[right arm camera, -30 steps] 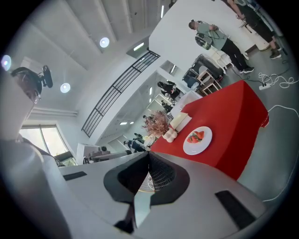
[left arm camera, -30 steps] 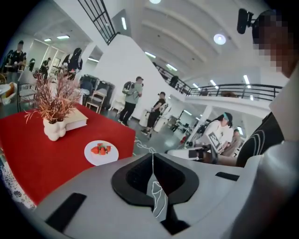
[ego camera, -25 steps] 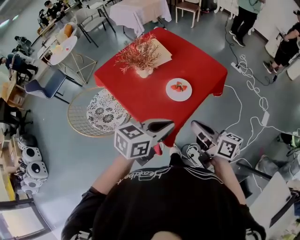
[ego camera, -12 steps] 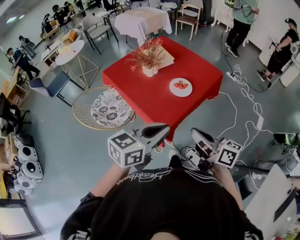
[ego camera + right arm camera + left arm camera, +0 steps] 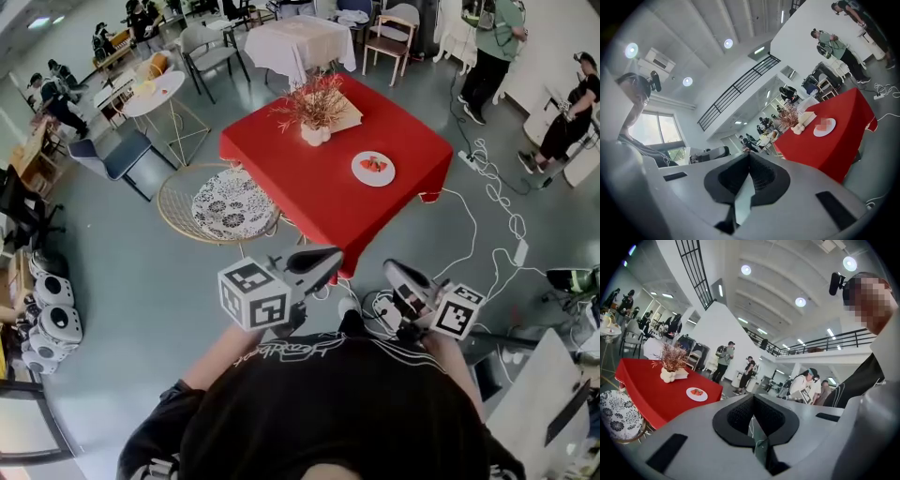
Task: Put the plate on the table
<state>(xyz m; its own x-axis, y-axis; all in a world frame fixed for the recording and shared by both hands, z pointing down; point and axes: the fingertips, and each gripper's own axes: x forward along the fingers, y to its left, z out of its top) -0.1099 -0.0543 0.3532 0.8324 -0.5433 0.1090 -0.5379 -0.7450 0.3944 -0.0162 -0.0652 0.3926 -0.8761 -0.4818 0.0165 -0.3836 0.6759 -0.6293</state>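
Left gripper [image 5: 333, 256] jaws pressed together, empty | right gripper [image 5: 390, 268] likewise | plate [image 5: 373, 169] round, white, flat on red-cloth table [image 5: 309, 192], well ahead

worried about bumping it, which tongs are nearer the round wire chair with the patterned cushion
Left. The left tongs are below and right of the wire chair in the head view; the right tongs are farther right.

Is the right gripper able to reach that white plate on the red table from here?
Probably not yet: the right gripper hangs near the person's body, short of the red table. Nothing blocks the white round plate.
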